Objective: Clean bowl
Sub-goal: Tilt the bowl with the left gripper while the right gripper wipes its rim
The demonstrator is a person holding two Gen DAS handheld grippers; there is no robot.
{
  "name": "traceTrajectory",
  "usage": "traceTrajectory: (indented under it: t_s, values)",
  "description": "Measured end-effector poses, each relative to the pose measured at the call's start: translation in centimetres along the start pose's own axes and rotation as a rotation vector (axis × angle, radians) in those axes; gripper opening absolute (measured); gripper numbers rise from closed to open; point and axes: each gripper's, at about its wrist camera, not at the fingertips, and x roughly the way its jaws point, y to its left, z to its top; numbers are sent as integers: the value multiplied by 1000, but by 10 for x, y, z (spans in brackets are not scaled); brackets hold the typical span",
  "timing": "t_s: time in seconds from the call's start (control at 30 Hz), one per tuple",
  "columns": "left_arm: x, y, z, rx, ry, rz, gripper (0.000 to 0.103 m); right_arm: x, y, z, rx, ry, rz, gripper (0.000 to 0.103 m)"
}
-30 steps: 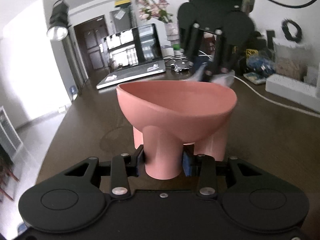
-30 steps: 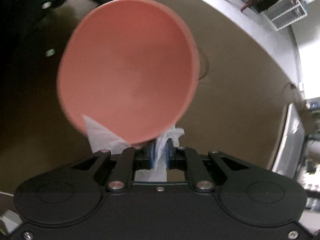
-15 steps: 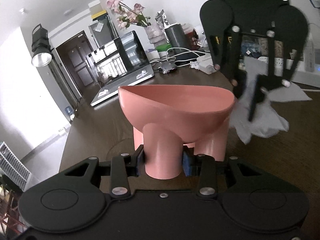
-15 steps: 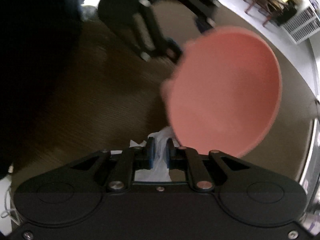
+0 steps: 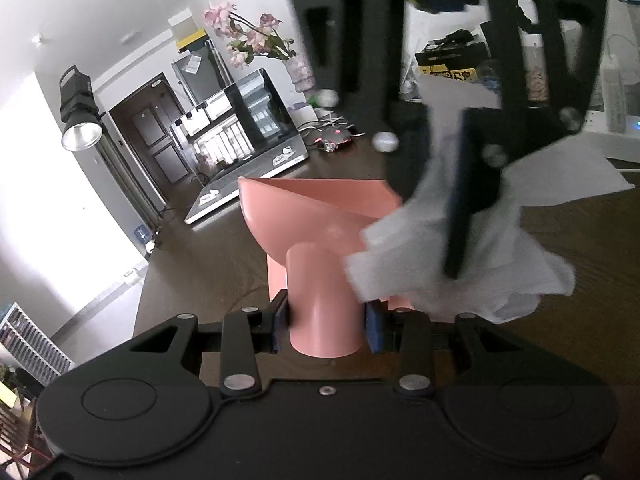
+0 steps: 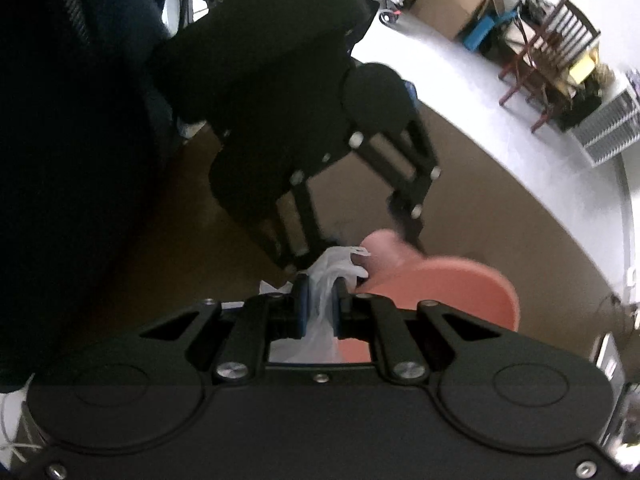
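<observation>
Right hand-held gripper swung off bowl interior, out past rim, now low beside bowl's outer wall, tissue trailing. Its jaws nearly shut, pinching tissue (soft, light, crumples freely). Left hand-held gripper clamped on 1 leg of pink bowl, jaws closed snug against it. Bowl looks rigid, smooth, likely slick; leg gives sound hold, rim less so. Bowl sits dead ahead of left gripper, over dark worktop, tissue touching its right flank. Judging: outside wipe next.

The tissue hangs right of the bowl, laptop behind.
</observation>
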Motion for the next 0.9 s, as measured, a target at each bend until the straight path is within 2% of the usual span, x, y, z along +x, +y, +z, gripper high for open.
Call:
traceTrajectory:
  t_s: [0.23, 0.43, 0.73, 0.9]
  values:
    - [0, -1, -3, 3, 6, 3, 37, -3, -5, 23, -51, -29, -35, 11]
    - [1, -2, -7, 4, 3, 3, 37, 1, -40, 26, -37, -48, -96, 11]
    - [2, 0, 0, 2, 13, 3, 37, 10, -86, 4, 60, -7, -175, 11]
    - [1, 2, -5, -5, 26, 3, 37, 13, -104, -30, 150, 53, -211, 11]
